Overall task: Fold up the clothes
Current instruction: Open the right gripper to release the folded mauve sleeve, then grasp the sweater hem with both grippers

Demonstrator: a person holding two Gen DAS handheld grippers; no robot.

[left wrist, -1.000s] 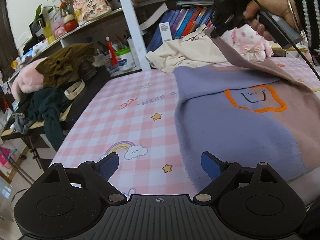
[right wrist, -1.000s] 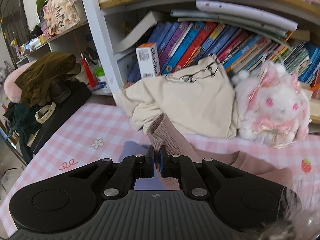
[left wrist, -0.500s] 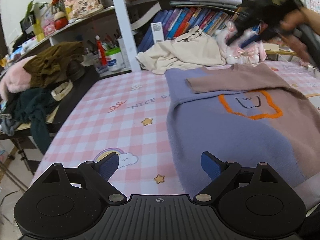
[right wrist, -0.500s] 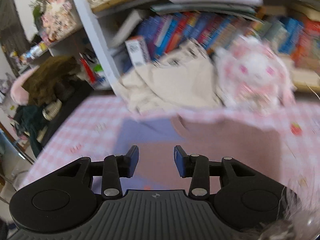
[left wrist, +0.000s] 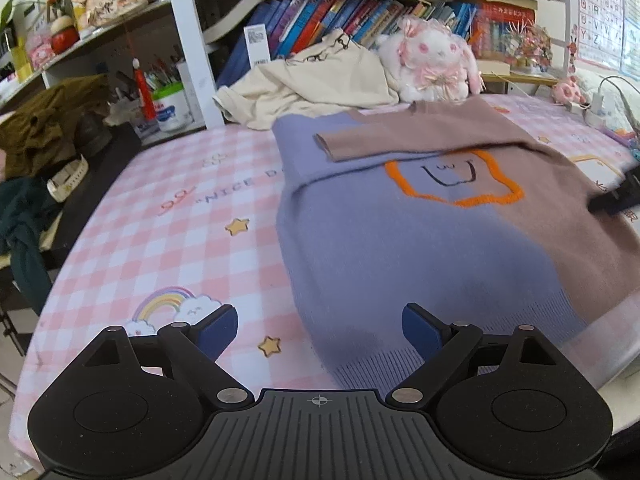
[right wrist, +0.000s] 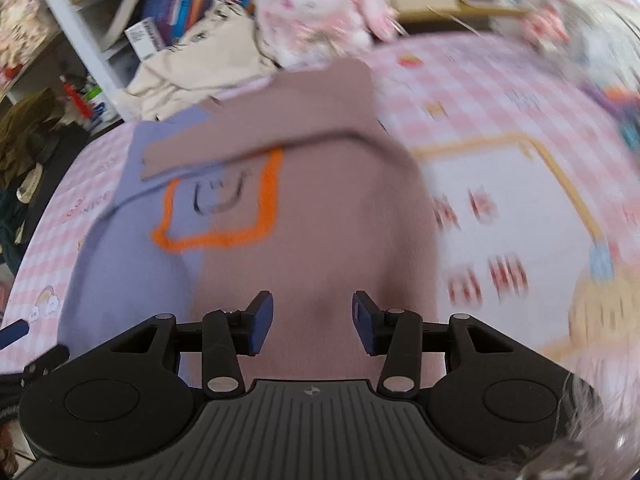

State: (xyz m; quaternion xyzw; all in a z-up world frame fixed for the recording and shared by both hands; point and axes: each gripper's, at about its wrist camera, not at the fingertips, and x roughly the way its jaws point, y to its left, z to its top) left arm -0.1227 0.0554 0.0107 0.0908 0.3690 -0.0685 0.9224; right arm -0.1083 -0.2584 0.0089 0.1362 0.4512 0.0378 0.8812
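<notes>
The purple and brown sweater [left wrist: 420, 240] lies flat on the pink checked surface [left wrist: 168, 216], with 1 brown sleeve [left wrist: 400, 140] folded across it. Your left gripper [left wrist: 320, 330] is wide open and holds nothing. Your right gripper [right wrist: 312, 322] has just been opening, empty above the sweater.

— What do the tools look like?
— The left gripper [left wrist: 318, 330] is matte black plastic: a ribbed centre plate with a small crosshair mark, round housings either side, silver pivot screws, blue pads on the fingers [left wrist: 218, 330].
— And the other?
— The right gripper [right wrist: 312, 322] is the same build, with grey fluffy trim at its lower right corner.
</notes>
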